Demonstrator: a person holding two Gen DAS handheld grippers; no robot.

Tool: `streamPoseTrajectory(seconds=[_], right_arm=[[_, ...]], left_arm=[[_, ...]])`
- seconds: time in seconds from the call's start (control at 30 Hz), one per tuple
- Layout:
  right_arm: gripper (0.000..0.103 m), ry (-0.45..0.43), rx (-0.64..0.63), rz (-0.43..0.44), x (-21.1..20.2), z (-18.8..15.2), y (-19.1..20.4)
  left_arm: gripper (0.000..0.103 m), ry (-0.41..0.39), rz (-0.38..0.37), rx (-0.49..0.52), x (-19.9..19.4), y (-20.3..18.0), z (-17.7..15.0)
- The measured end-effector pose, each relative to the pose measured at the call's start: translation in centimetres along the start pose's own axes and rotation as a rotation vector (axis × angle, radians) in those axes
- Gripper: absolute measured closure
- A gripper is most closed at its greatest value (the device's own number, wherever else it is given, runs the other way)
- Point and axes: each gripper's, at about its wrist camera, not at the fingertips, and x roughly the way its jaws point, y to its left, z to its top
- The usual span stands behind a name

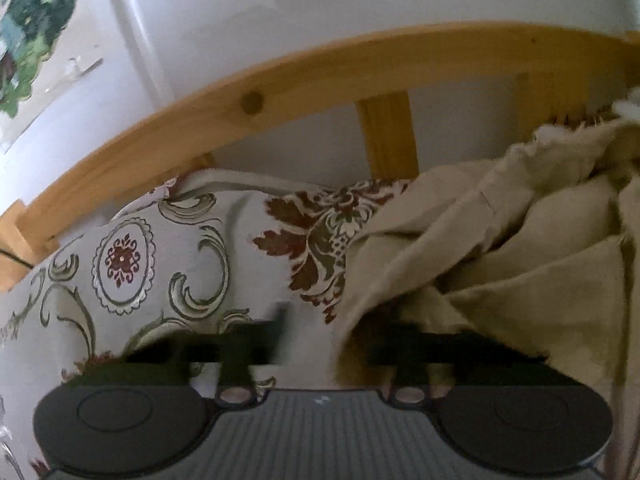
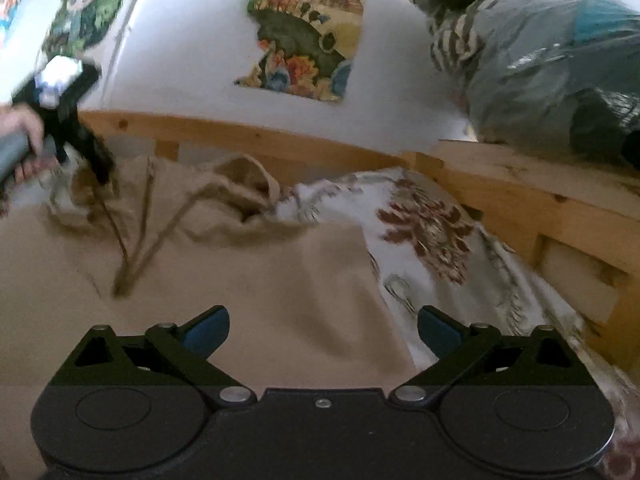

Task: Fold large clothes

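A large beige garment (image 2: 248, 280) lies spread on a floral bedspread (image 2: 432, 236), with two drawstrings and a bunched hood end at the far side. My right gripper (image 2: 323, 330) is open, its blue-padded fingers (image 2: 208, 332) wide apart just above the flat beige cloth. In the left wrist view the beige garment (image 1: 500, 248) is crumpled at the right on the bedspread (image 1: 160, 264). My left gripper (image 1: 324, 344) is blurred; its fingers (image 1: 416, 344) look spread, the right one at the cloth's edge. The left gripper also shows in the right wrist view (image 2: 76, 132), held by a hand at the garment's far left end.
A wooden bed frame (image 1: 280, 92) runs along the white wall behind the bed. Its side rail (image 2: 540, 200) is at the right. Plastic bags of clothes (image 2: 540, 52) sit on a ledge at the upper right. Pictures (image 2: 308, 28) hang on the wall.
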Motion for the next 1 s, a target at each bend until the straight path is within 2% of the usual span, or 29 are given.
streamPoseTrajectory(seconds=[0.03,0.1,0.23,0.27,0.37,0.43,0.47,0.5,0.53,0.6,0.7,0.77,0.83,0.9,0.93,0.97,1.0], right_arm=[[0.005,-0.012,0.009,-0.012,0.5,1.0,0.1],[0.016,0.017,0.044,-0.007,2.9,3.2,0.6],[0.03,0.101,0.014,0.136,12.3,8.5,3.1],[0.036,0.107,-0.006,0.163,14.7,9.5,3.6],[0.036,0.156,-0.071,0.166,21.0,12.0,5.3],[0.037,0.196,-0.036,0.145,24.2,13.1,5.6],[0.053,0.213,0.005,0.159,25.4,13.6,5.3],[0.092,0.221,0.037,0.179,26.1,13.9,5.0],[0.1,0.22,0.044,0.165,26.2,14.2,4.9],[0.101,0.105,0.067,0.119,23.9,14.5,4.3],[0.101,-0.064,0.155,0.136,17.9,14.2,2.8],[0.101,-0.157,0.095,0.136,14.2,13.0,3.1],[0.1,-0.179,0.034,0.127,11.9,11.0,3.0],[0.1,-0.134,-0.034,0.127,10.9,8.7,2.9],[0.1,-0.1,-0.063,0.132,10.7,7.6,2.7],[0.1,-0.065,-0.081,0.139,10.6,6.6,2.6],[0.099,-0.033,-0.096,0.147,10.5,5.8,2.5]], left_arm=[[0.098,-0.017,-0.015,0.003,-0.1,0.1,0.0],[0.099,-0.085,-0.03,0.007,-1.1,0.5,-0.1],[0.1,-0.209,-0.022,0.037,-3.9,1.0,-0.1],[0.1,-0.236,-0.024,0.039,-4.6,1.2,0.0],[0.099,-0.317,-0.034,0.086,-6.4,1.3,-0.4],[0.099,-0.339,-0.034,0.129,-7.0,1.0,-1.2],[0.099,-0.344,-0.034,0.139,-7.1,1.0,-1.7],[0.099,-0.353,-0.027,0.137,-7.2,1.3,-2.4],[0.099,-0.369,-0.022,0.117,-7.3,1.8,-3.1],[0.099,-0.428,-0.032,0.063,-8.2,3.2,-4.7],[0.099,-0.553,-0.007,0.108,-10.3,2.7,-8.1],[0.097,-0.528,-0.031,0.132,-10.6,2.5,-10.0],[0.085,-0.42,-0.1,0.125,-10.0,2.7,-11.4],[0.071,-0.33,-0.179,0.081,-9.9,3.4,-12.2],[0.056,-0.298,-0.247,0.04,-10.0,4.0,-12.6],[0.045,-0.282,-0.302,0.007,-10.2,4.8,-12.9],[0.026,-0.273,-0.329,-0.024,-10.5,5.5,-13.4]])
